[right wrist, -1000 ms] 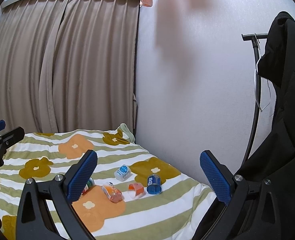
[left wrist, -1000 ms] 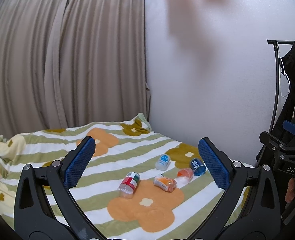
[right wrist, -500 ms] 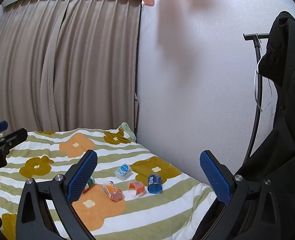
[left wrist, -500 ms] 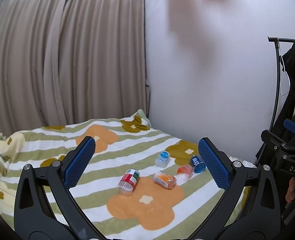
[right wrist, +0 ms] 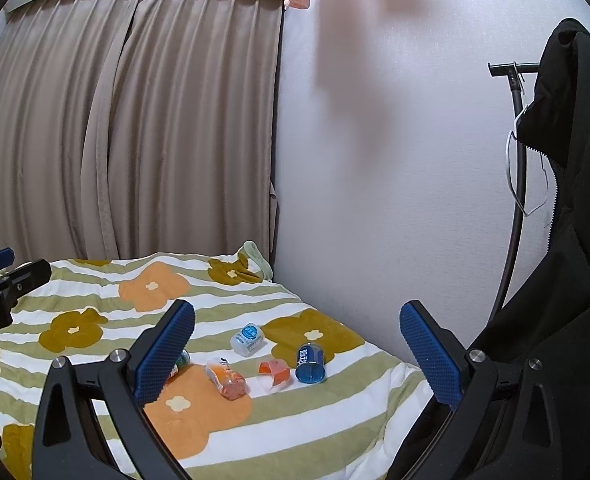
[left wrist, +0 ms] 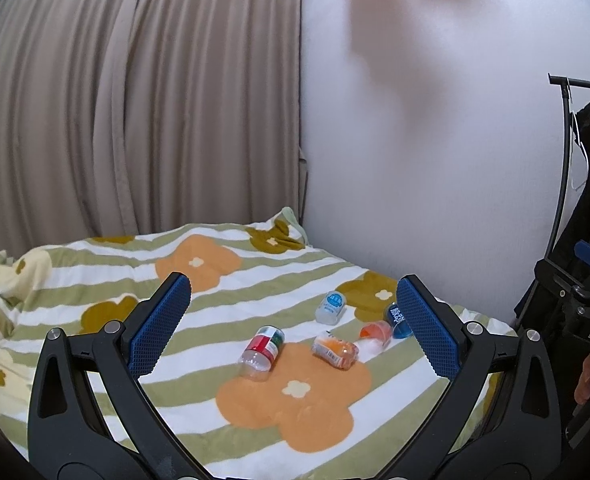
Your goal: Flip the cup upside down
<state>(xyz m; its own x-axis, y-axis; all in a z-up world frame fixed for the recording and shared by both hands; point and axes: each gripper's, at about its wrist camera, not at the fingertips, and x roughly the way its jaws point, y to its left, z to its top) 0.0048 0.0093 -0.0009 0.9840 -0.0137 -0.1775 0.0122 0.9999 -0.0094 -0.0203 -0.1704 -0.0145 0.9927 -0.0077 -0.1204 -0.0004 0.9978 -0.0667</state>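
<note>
5 small plastic cups (left wrist: 373, 333) lie tipped on the bed (left wrist: 255, 408) near the wall, well ahead of both grippers. Likely light, thin-walled, slippery: grip mid-body, gently. Left gripper (left wrist: 291, 324) and right gripper (right wrist: 297, 350) gape wide, empty. The right wrist view shows the blue cup (right wrist: 310, 362) whole; the left wrist view half hides it.

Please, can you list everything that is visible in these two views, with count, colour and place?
cups: 5 lying on the bedspread: red-green label, orange print, clear with orange band, dark blue, white with blue label
bedspread: 1, green-white stripes with orange and olive flowers, on the bed
curtain: beige, behind the bed
wall: white, right of the curtain
clothes rack: 1, black, far right
coat: 1, black, hanging on the rack
left gripper: black, blue pads, jaws open, above the bedspread
right gripper: black, blue pads, jaws open
</note>
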